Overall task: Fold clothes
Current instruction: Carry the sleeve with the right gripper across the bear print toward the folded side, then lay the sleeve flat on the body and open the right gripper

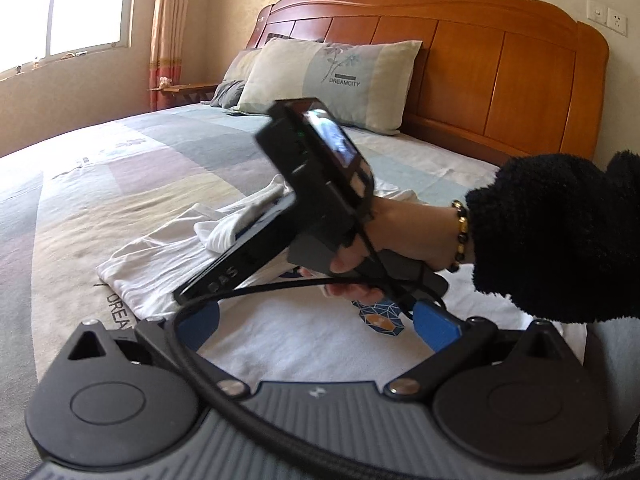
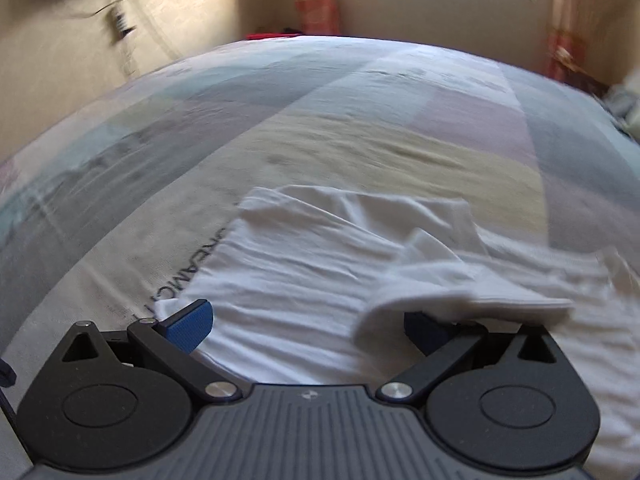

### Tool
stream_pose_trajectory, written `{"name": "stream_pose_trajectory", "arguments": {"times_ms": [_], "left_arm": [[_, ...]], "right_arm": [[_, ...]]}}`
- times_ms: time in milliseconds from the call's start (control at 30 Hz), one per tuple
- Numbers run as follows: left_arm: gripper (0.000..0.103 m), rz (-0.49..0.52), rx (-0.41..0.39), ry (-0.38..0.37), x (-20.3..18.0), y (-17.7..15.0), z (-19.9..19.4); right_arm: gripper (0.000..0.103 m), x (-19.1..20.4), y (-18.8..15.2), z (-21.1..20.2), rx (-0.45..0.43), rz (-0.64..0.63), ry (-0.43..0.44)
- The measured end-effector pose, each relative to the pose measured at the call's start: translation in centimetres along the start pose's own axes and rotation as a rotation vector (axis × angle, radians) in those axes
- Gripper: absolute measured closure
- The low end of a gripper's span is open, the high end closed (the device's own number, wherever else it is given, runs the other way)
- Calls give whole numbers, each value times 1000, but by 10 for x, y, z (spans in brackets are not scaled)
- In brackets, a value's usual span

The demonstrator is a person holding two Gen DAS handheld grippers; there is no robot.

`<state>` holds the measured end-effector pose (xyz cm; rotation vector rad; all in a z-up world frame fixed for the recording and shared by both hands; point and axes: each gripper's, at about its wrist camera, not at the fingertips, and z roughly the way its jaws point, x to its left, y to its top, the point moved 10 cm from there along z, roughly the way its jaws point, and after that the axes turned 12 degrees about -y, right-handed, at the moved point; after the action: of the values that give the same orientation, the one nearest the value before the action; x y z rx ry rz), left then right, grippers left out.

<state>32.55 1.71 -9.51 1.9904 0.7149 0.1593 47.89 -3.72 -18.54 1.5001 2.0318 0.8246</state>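
Observation:
A white T-shirt [image 1: 280, 340] with a blue printed figure [image 1: 378, 316] lies spread on the patchwork bedspread [image 1: 160, 160]. My left gripper [image 1: 316, 328] hovers low over the shirt, open, with nothing between its blue pads [image 1: 436, 328]. A hand in a black fluffy sleeve [image 1: 560, 236] holds the right tool's black housing [image 1: 320, 184] above the shirt's bunched sleeve [image 1: 224, 232]. In the right wrist view my right gripper [image 2: 308, 328] is open over the shirt [image 2: 304, 264], and a raised fold of white cloth [image 2: 460, 292] drapes over its right finger. That view is blurred.
Two pillows [image 1: 332, 80] lean on the wooden headboard [image 1: 500, 64]. A bright window [image 1: 80, 4] and a curtain [image 1: 172, 32] stand at the left. A black cable [image 1: 192, 364] loops across my left gripper. The bedspread [image 2: 360, 120] stretches ahead of the shirt to the far wall [image 2: 180, 12].

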Motion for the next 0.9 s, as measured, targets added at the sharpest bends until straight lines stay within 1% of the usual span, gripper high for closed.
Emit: {"name": "stream_pose_trajectory", "arguments": {"times_ms": [133, 233, 267, 333, 400, 500, 567, 667, 767, 833, 900], "left_arm": [[1, 7, -4, 1, -4, 3, 3], [1, 14, -6, -7, -7, 4, 4], [1, 16, -4, -8, -8, 4, 5], [1, 17, -2, -9, -9, 4, 6], [1, 18, -2, -9, -11, 5, 7], [1, 18, -4, -12, -12, 4, 7], [1, 17, -5, -13, -13, 4, 6], [1, 14, -6, -10, -11, 4, 6], [1, 11, -8, -6, -9, 4, 6], [1, 8, -8, -1, -7, 4, 6], [1, 4, -6, 5, -5, 2, 7]], "right_arm": [[0, -43, 6, -3, -33, 222, -35], [0, -55, 19, -5, -55, 373, 63], [0, -53, 24, -6, -65, 392, 95], [0, -43, 34, -9, -89, 387, 145], [0, -26, 42, -11, -101, 345, 192], [0, 1, 47, -13, -91, 280, 268], [0, 12, 47, -16, -92, 234, 273], [0, 6, 47, -21, -107, 199, 218], [0, -22, 44, -29, -118, 191, 127], [0, -46, 41, -37, -127, 145, 12], [1, -70, 31, -47, -130, 22, -145]]}}
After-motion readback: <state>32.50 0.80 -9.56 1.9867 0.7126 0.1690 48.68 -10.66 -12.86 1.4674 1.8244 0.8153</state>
